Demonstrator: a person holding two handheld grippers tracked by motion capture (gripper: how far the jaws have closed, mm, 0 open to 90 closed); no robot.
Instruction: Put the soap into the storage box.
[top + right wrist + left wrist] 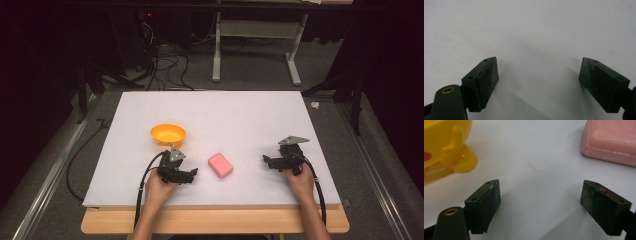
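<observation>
bowl: orange bowl (168,135) just behind the left gripper (192,174) | left gripper: jaws apart, nothing between them, over bare white table (250,115) | soap: pink soap bar (220,165) just right of its tips, untouched | right gripper (266,160): jaws apart, well right of the soap, tips toward it

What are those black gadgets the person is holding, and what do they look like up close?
They are two hand-held grippers. The left gripper and right gripper are black, each topped by a grey three-cornered plate and trailing a black cable. Up close, each has two blocky black jaws with dusty, scuffed pads, small screw holes and a brass-ringed hole at the base. The forearms are bare, with no sleeves in view.
</observation>
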